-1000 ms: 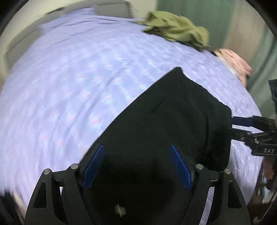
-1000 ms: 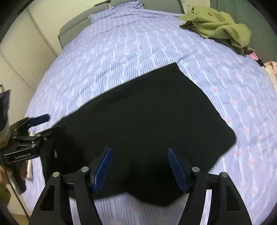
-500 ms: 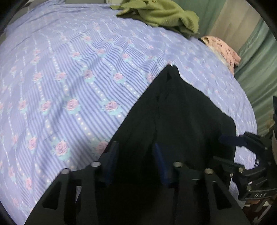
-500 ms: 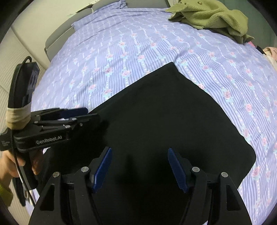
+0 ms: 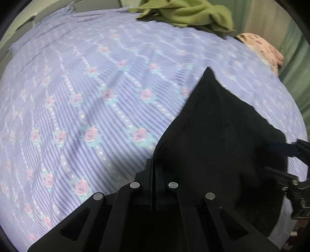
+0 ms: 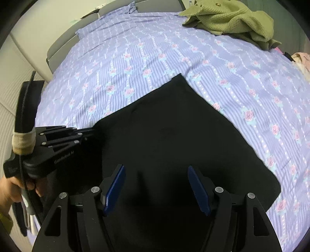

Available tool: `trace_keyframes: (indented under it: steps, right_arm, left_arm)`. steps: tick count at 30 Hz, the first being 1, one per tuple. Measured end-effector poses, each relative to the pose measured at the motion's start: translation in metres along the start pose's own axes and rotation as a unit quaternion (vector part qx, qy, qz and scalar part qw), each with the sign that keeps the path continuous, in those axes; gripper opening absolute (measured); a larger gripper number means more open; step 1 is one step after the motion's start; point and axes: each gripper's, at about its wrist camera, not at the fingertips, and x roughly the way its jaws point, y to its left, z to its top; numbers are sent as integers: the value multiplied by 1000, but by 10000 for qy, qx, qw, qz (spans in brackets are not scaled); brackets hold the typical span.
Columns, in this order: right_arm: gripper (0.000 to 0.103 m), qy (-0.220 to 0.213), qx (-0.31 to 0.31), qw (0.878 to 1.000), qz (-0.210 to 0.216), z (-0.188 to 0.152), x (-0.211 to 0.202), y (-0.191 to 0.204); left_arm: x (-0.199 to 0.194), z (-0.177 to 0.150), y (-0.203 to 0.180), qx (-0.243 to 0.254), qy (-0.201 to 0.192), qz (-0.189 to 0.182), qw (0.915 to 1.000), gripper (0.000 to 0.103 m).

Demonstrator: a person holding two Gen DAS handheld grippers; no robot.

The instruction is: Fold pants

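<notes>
Black pants (image 5: 222, 145) lie folded flat on a lilac flowered bed sheet (image 5: 87, 97). My left gripper (image 5: 153, 164) has its jaws together at the pants' left edge, and the cloth runs right up into the fingertips. The right wrist view shows this same left gripper (image 6: 91, 131) pinching that edge of the pants (image 6: 174, 145), held by a person's hand (image 6: 11, 188). My right gripper (image 6: 156, 188) hovers open over the near part of the pants, blue pads wide apart with nothing pressed between them. It shows as well at the pants' right side (image 5: 275, 159).
A crumpled green garment (image 6: 232, 17) lies at the far right of the bed, with a pink patterned cloth (image 5: 261, 48) beside it at the edge. A grey headboard (image 6: 58, 48) bounds the far left. Green curtains (image 5: 296, 64) hang to the right.
My left gripper's jaws went from wide open to closed, and it moved from over the pants to their left edge. The right gripper came a little nearer the cloth, still open.
</notes>
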Motion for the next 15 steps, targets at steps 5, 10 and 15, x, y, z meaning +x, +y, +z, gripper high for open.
trace_keyframes:
  steps: [5, 10, 15]
  right_arm:
    - [68, -58, 71, 9998, -180, 3, -4, -14]
    - [67, -331, 65, 9976, -599, -10, -30, -36]
    - [68, -363, 435, 9953, -779, -28, -51, -69]
  left_arm:
    - [8, 9, -4, 82, 217, 398, 9989, 30]
    - [-29, 28, -22, 24, -506, 291, 9983, 58]
    - [-23, 49, -64, 334, -613, -420, 9967, 27]
